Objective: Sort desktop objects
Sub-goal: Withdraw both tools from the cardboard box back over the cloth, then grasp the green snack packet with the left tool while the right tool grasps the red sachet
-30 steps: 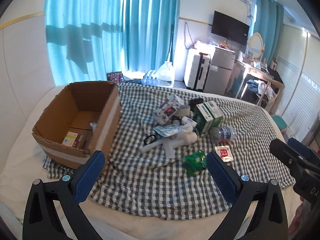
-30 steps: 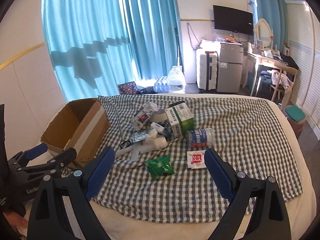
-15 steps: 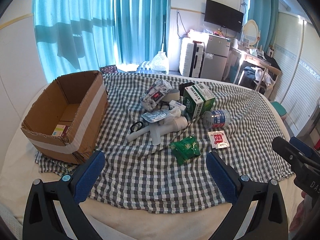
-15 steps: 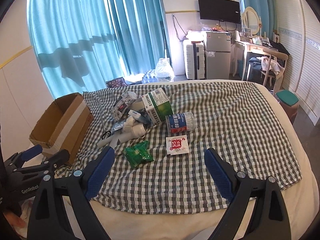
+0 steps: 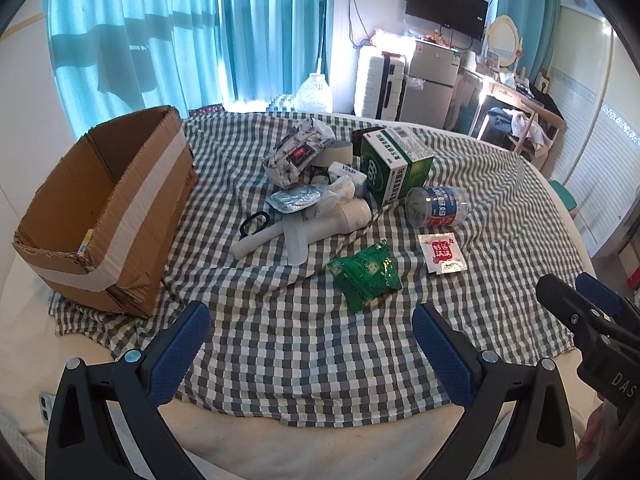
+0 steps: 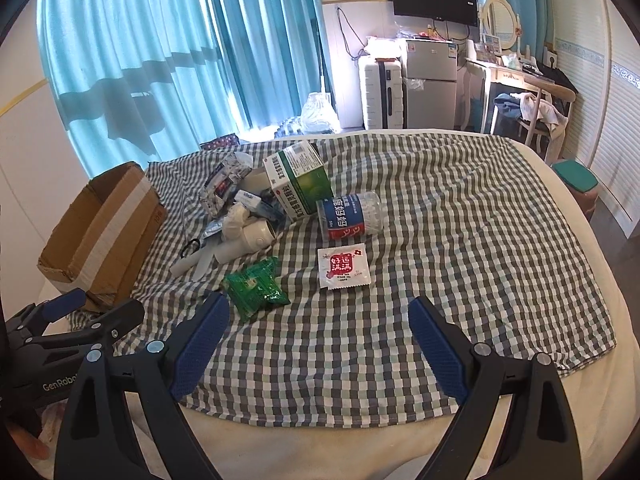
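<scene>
Both tools are being held above the near edge of the checked cloth [image 5: 304,344], the left gripper [image 5: 310,344] and the right gripper [image 6: 318,330] each spread wide and holding nothing. Beyond, a green packet [image 6: 256,290], a red-and-white sachet [image 6: 343,266] and a mixed pile around a green box [image 5: 394,168] are being shown, the cardboard box [image 5: 108,208] lying open at left.

In the left wrist view the near wall of the cardboard box [image 5: 102,216] hides nearly all of its inside; only a sliver of something printed shows at its lower left, too small to name. The right gripper [image 5: 588,320] is cut off by the right edge of that frame, so its jaw spacing cannot be read there. At mid-frame, the piled items behind the green carton [image 5: 394,168] overlap, and the small print on it and on the red-and-white sachet [image 6: 343,266] is too fine to read.
</scene>
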Available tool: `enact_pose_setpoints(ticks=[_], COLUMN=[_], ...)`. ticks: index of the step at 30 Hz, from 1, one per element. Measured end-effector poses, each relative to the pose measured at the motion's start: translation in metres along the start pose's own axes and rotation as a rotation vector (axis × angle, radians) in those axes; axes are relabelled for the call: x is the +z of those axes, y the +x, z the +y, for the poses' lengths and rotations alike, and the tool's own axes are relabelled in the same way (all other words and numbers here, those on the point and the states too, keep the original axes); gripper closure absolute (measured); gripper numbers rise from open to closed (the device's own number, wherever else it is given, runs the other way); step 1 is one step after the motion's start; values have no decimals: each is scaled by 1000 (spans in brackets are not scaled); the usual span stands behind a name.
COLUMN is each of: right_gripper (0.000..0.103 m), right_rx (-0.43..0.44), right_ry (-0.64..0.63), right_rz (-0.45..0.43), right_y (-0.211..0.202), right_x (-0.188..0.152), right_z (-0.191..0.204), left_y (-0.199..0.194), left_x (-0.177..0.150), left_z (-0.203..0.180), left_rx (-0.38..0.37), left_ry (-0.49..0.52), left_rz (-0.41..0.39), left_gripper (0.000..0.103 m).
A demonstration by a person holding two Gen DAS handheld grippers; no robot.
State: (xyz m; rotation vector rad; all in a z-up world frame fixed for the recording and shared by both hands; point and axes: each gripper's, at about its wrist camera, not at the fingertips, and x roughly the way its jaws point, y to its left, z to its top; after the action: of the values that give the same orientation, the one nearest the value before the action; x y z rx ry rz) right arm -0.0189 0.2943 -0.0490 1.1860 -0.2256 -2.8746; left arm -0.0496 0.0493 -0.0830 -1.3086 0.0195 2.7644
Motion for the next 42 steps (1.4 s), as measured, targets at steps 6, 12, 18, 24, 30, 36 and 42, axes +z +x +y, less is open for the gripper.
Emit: enact_pose_setpoints(ticks=[6, 12, 18, 24, 30, 36, 42], right_gripper=[12, 12, 12, 12, 12, 13, 24], right_rx=[-4, -12, -18, -33, -23, 5, 55], right_ry=[9, 7, -4, -30, -35, -51, -25], right_rz=[30, 64, 96, 123, 153, 180, 211], right_y=[19, 50, 84, 121, 159, 194, 212], right_x=[-4, -3, 1, 9, 17, 24, 24], right_z=[-6, -19, -30, -38, -47, -47, -51], left_y=[29, 57, 91, 132, 167, 187, 194], left_x=[1, 5, 8, 7, 6, 5, 6], left_z=[-5, -20, -30, -36, -34, -39, -39], left_rx=[4, -22, -14, -4, 16, -3, -83], left_ry=[-34, -38, -68, -97, -155, -170, -146], left_rz=[62, 86, 128, 175, 194, 185, 158], left_gripper=[0, 0, 0, 0, 0, 0, 15])
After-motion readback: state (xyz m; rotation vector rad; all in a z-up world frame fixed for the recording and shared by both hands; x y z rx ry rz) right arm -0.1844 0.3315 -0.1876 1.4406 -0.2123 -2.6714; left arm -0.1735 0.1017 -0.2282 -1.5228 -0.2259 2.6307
